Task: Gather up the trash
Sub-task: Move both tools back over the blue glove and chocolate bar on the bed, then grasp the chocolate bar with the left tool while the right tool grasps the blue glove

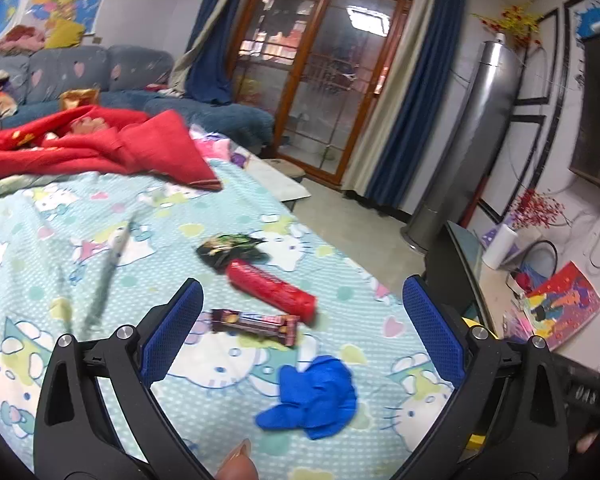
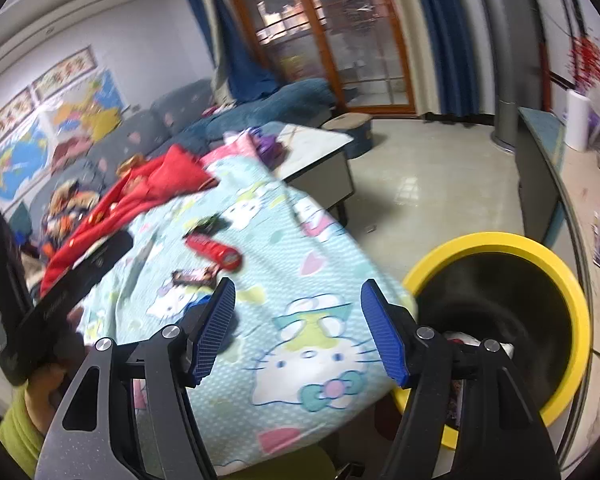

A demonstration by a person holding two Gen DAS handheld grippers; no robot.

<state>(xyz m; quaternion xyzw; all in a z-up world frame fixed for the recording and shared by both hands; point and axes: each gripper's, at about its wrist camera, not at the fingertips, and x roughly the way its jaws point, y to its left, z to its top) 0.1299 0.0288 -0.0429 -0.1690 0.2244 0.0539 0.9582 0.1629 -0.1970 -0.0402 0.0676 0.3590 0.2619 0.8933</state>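
Trash lies on a Hello Kitty bedsheet (image 1: 100, 360): a red tube wrapper (image 1: 270, 286), a purple candy bar wrapper (image 1: 256, 322), a crumpled blue glove (image 1: 312, 396) and a dark green wrapper (image 1: 230, 250). My left gripper (image 1: 303, 282) hovers open over the candy bar wrapper and glove, holding nothing. In the right wrist view, my right gripper (image 2: 299, 285) stands open above the sheet's corner, empty. The yellow-rimmed black bin (image 2: 580, 320) sits just right of it on the floor. The red tube wrapper (image 2: 214, 250) and candy bar wrapper (image 2: 194, 276) lie beyond its left finger.
A pen (image 1: 112, 264) lies on the sheet to the left, and a red quilt (image 1: 100, 148) is bunched at the far end. A low table (image 2: 320, 160) stands past the bed. A cluttered counter (image 2: 572, 208) runs behind the bin. The bin holds some scraps (image 2: 460, 340).
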